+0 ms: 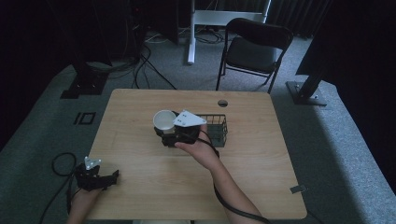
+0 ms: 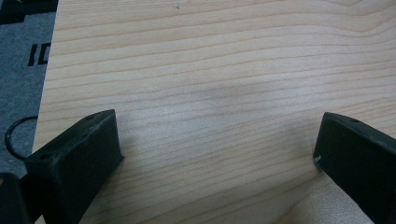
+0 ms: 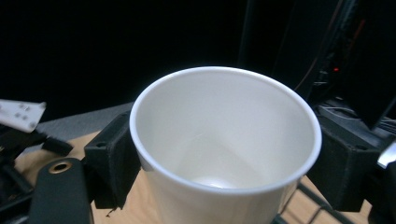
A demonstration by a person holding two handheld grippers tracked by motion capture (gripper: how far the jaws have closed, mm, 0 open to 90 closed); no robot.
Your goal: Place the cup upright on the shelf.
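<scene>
A white paper cup (image 1: 164, 119) is held above the middle of the wooden table (image 1: 140, 172), just left of a black wire basket (image 1: 215, 127). My right gripper (image 1: 173, 131) is shut on the cup, and in the right gripper view the cup (image 3: 224, 154) sits empty and upright between the two black jaws, mouth towards the camera. My left gripper (image 1: 113, 176) rests at the table's near left corner. In the left gripper view its fingers (image 2: 79, 156) stand wide apart over bare wood, with nothing between them.
A black folding chair (image 1: 254, 49) stands beyond the far edge of the table. Cables (image 1: 58, 163) lie on the grey carpet to the left. A small round hole (image 1: 222, 102) is in the tabletop near the far edge. Dark stands flank both sides.
</scene>
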